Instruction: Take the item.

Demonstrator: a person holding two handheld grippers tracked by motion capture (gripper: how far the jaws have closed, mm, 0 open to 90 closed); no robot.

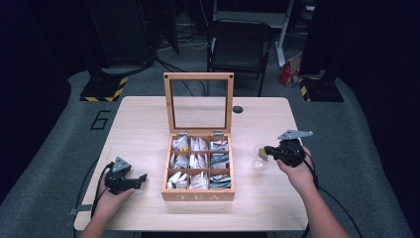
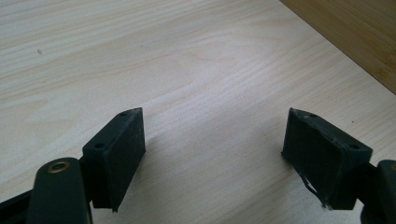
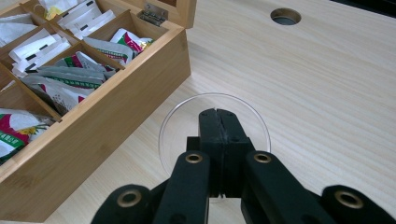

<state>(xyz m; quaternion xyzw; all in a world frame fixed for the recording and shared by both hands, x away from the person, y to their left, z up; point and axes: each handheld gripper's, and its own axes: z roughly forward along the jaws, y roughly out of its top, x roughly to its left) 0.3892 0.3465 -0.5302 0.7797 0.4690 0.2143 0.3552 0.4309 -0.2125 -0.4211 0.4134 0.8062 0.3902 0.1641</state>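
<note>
Glass cup (image 3: 215, 128) is sitting on the table (image 1: 143, 124) just to the right of the tea box (image 1: 198, 195), and we are holding our right gripper (image 3: 218, 114) over its mouth. In the right gripper view we are seeing its two black jaws pressed flat together with nothing visible between them, their tips hanging inside the clear round rim; whether they are touching the cup we cannot tell. In the high view the cup (image 1: 259, 157) is showing as a small clear shape with a bit of yellow at it, just ahead of the right gripper (image 1: 270, 149).

On the opposite side of the tea box, our left gripper (image 1: 140, 179) is resting low by the box's near left corner, close beside it but not touching. The left gripper view is showing what the high view cannot: the jaws are standing wide apart over bare wood grain, holding nothing, with a darker wooden face of the box crossing the upper right corner.

Moving inward, the tea box is showing nine compartments filled with sachets (image 1: 199, 159). The right gripper view is giving us the closer look, with white packets in some cells and green and red printed ones (image 3: 70, 74) in the cells nearest the cup, plus a metal hinge (image 3: 152, 14) at the rear edge.

Beyond the compartments, the glass-paned lid (image 1: 198, 101) is standing upright at the box's far side. Farther still, past the box's far right corner, a round hole (image 1: 237, 109) is sitting in the tabletop.
</note>
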